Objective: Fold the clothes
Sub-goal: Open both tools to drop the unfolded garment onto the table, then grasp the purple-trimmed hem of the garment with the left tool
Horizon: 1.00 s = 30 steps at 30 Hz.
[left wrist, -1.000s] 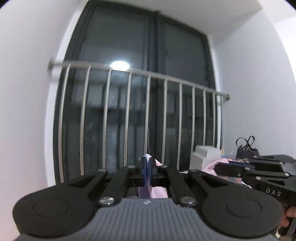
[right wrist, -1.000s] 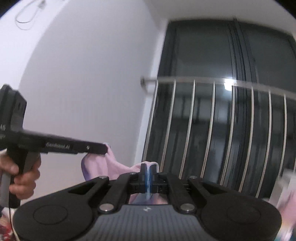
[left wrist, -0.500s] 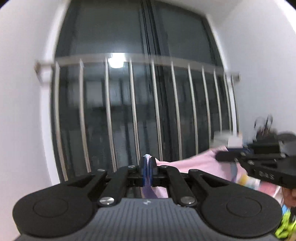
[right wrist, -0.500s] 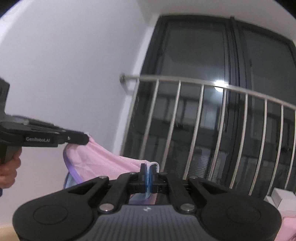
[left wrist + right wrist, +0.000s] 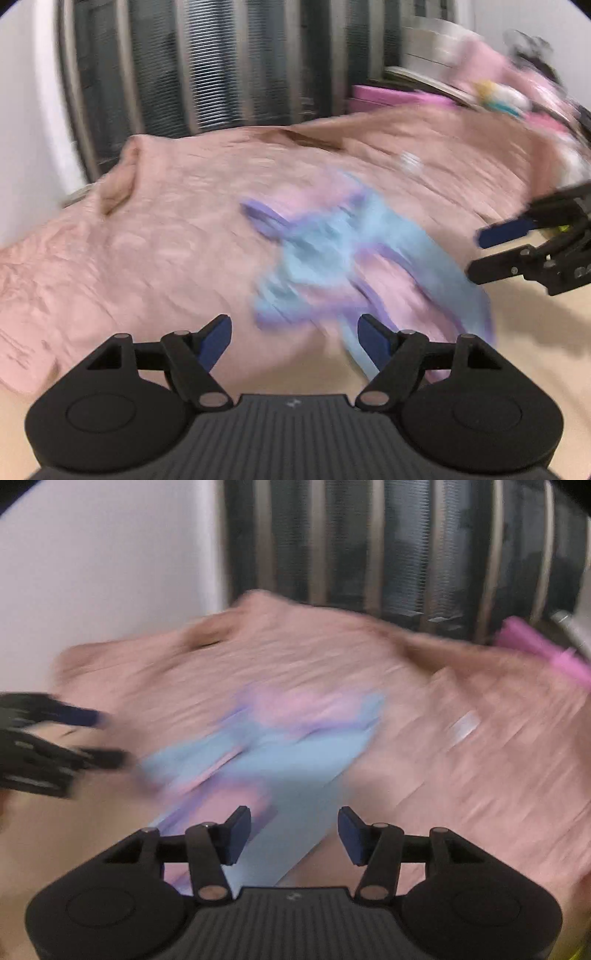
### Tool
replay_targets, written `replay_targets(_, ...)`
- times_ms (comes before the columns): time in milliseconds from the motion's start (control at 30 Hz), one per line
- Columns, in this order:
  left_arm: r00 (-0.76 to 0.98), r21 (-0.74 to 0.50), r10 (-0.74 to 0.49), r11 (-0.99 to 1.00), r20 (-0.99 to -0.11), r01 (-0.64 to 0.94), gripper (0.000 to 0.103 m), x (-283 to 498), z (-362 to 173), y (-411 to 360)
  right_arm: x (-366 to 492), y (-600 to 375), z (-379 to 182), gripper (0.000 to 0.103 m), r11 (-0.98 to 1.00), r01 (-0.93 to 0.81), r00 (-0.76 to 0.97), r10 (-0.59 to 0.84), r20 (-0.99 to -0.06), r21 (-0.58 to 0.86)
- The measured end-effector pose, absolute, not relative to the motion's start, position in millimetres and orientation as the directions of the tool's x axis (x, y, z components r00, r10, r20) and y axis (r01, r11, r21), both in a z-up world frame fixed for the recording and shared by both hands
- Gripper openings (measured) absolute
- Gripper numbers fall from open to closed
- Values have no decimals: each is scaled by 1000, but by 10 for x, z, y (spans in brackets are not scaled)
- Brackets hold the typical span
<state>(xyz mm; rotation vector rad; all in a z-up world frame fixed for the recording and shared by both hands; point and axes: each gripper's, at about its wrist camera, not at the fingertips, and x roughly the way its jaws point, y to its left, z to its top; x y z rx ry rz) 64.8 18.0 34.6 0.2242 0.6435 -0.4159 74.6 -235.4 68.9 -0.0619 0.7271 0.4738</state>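
A small garment (image 5: pixel 351 251) in light blue and pink with purple trim lies crumpled on a peach cloth (image 5: pixel 177 221) spread over the surface; everything is motion-blurred. My left gripper (image 5: pixel 295 332) hangs just short of it, its jaws opening, nothing pressed between the pads; a blue edge runs past its right finger. In the right wrist view the garment (image 5: pixel 295 746) reaches down between the opening jaws of my right gripper (image 5: pixel 294 825), whose pads stand off it. Each gripper shows in the other's view: the right gripper (image 5: pixel 476 254) at the right edge, the left gripper (image 5: pixel 110 736) at the left.
A barred railing (image 5: pixel 258 74) before a dark window stands behind the peach cloth (image 5: pixel 461 738), with a white wall (image 5: pixel 110 572) to its left. A heap of pink clothes and boxes (image 5: pixel 498 85) sits at the back right. Bare beige tabletop (image 5: pixel 535 332) shows near the front.
Both grippers came down from in front of the window toward the surface and tipped downward. Their jaws, shut on the garment before, have parted, and the garment now lies on the peach cloth.
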Motion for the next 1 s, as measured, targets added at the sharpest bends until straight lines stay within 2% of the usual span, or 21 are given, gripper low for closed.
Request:
replay_targets(33, 718, 66, -322, 888, -617, 455, 77, 534, 299, 160, 588, -2352, 630, 57, 856, -492, 622, 472, -625, 156)
replay_targets(100, 707, 23, -348, 889, -616, 457, 77, 380, 251, 165, 332, -2319, 491, 57, 774, -587, 551, 597, -582, 238)
replay_targets(167, 701, -19, -367, 893, -611, 450, 77, 304, 284, 190, 239, -2217, 395, 57, 749, -603, 512, 628, -585, 276)
replay_targets(233, 716, -1, -334, 907, -613, 422, 77, 320, 327, 195, 258, -2088, 337, 57, 741, -615, 501, 632, -592, 270)
replay_targets(267, 727, 18, -306, 916, -614, 401, 77, 319, 335, 204, 281, -2014, 299, 50, 743, -614, 494, 626, -603, 267)
replay_targets(300, 739, 40, -276, 924, -615, 379, 77, 318, 342, 211, 335, -1947, 257, 35, 756, -600, 491, 607, -625, 263)
replay_targets(333, 754, 74, -234, 934, -613, 350, 77, 311, 341, 211, 399, -1929, 245, 2, 770, -584, 496, 590, -638, 258)
replay_targets(400, 763, 94, -213, 937, -610, 336, 77, 293, 363, 204, 508, -2030, 324, 3, 790, -551, 540, 582, -608, 267)
replay_targets(467, 752, 45, -281, 923, -597, 381, 77, 261, 411, 171, 636, -2228, 439, 2, 838, -469, 615, 537, -577, 278)
replay_targets(600, 737, 28, -362, 889, -571, 458, 81, 256, 411, -85, 966, -2574, 497, 3, 945, -217, 740, 324, -589, 246)
replay_targets(667, 734, 99, -332, 874, -593, 475, 81, 247, 332, -333, 1048, -2651, 457, 20, 967, -136, 731, 244, -637, 214)
replay_targets(700, 739, 142, -309, 867, -599, 478, 81, 234, 298, -445, 1041, -2687, 457, 25, 967, -129, 724, 243, -646, 219)
replay_targets(767, 761, 215, -275, 854, -587, 474, 81, 223, 227, -620, 888, -2758, 517, 44, 948, -186, 733, 309, -605, 259)
replay_targets(833, 792, 288, -228, 846, -566, 449, 81, 239, 172, -751, 703, -2777, 570, 51, 945, -235, 753, 324, -573, 226)
replay_targets(900, 819, 343, -180, 843, -545, 413, 73, 285, 134, -822, 516, -2788, 611, 51, 941, -285, 764, 339, -549, 184)
replay_targets(967, 830, 367, -137, 849, -541, 380, 34, 342, 111, -846, 341, -2726, 569, 51, 931, -349, 748, 347, -566, 109)
replay_targets(1000, 832, 373, -123, 852, -540, 368, 25, 370, 103, -850, 267, -2675, 520, 51, 925, -374, 742, 340, -577, 65)
